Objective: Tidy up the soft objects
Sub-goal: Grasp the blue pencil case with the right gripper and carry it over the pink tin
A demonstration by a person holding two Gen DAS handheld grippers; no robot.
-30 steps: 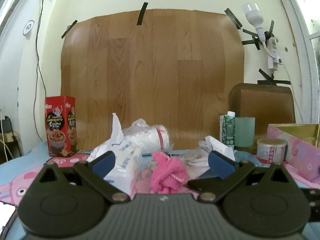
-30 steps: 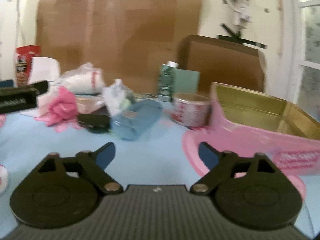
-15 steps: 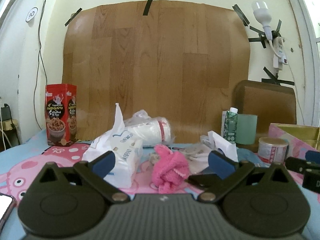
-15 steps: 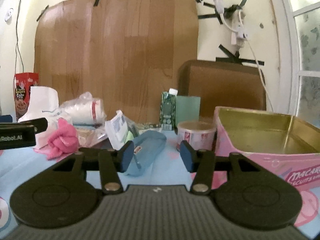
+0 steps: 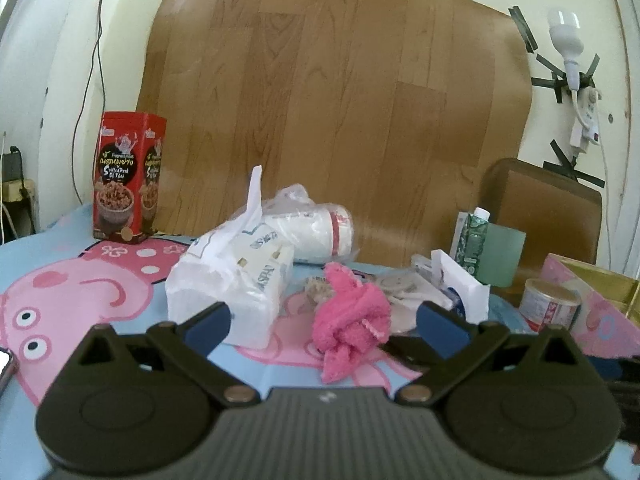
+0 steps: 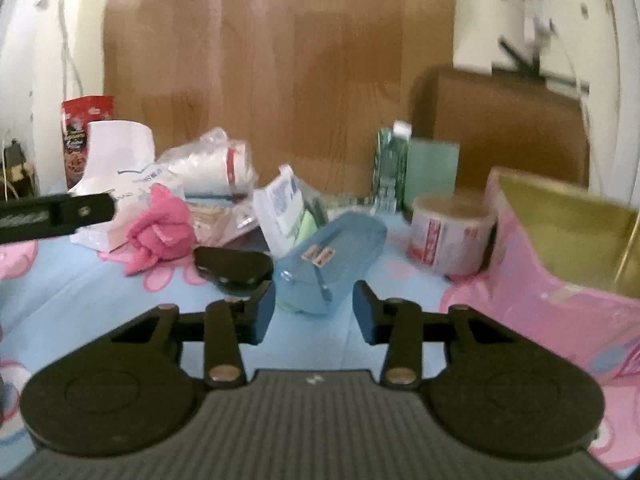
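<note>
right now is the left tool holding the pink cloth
No, the left tool is open and empty, and the pink cloth lies on the table beyond its fingertips.

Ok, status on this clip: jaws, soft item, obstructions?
Left gripper open, empty, lined up on pink cloth. Right gripper part open, empty, facing blue pouch. Black case beside pouch; tissue pack left of cloth.
</note>
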